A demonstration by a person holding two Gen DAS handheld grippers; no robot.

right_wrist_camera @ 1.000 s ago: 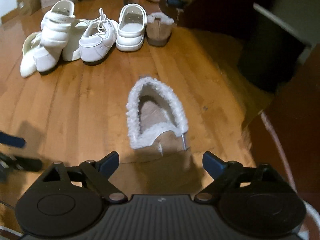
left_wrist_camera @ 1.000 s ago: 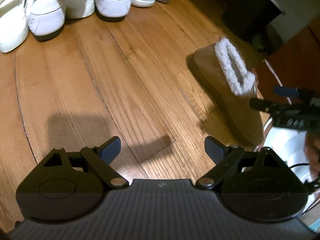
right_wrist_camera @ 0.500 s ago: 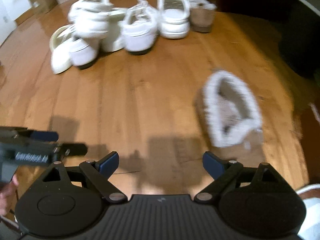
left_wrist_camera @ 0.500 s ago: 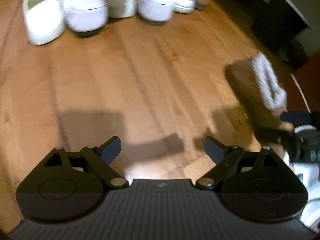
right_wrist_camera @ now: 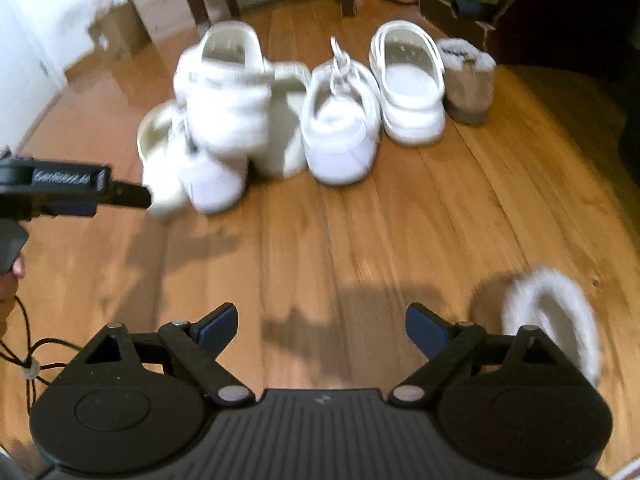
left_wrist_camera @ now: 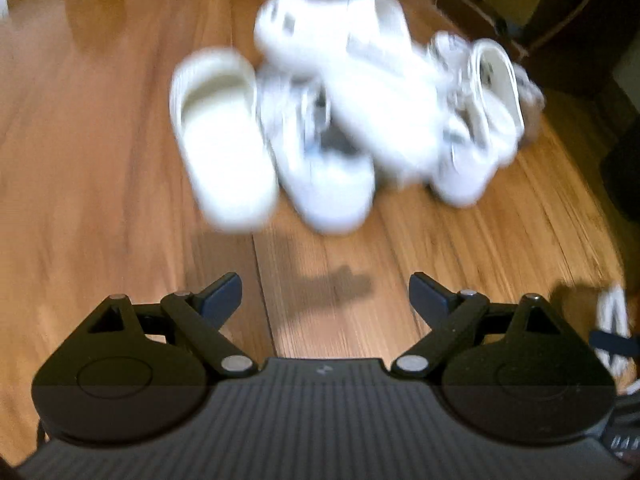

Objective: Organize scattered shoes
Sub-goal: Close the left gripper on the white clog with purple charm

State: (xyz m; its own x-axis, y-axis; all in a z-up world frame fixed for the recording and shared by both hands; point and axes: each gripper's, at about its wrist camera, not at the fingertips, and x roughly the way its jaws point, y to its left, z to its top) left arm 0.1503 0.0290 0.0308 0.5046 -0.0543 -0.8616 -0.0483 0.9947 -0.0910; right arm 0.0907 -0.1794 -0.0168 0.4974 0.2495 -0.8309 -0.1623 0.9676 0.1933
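Slipper [right_wrist_camera: 556,320] lengthwise toward camera, opening up | left fingers [left_wrist_camera: 325,294], right fingers [right_wrist_camera: 321,326] wide apart, empty

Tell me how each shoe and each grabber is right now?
left gripper: open, empty.
right gripper: open, empty.
strap shoe: piled on top of other white shoes.
laced sneaker: upright on the floor.
white clog: upright, beside the sneaker.
far fuzzy slipper: upright, at the end of the row.
near fuzzy slipper: alone, apart from the row.
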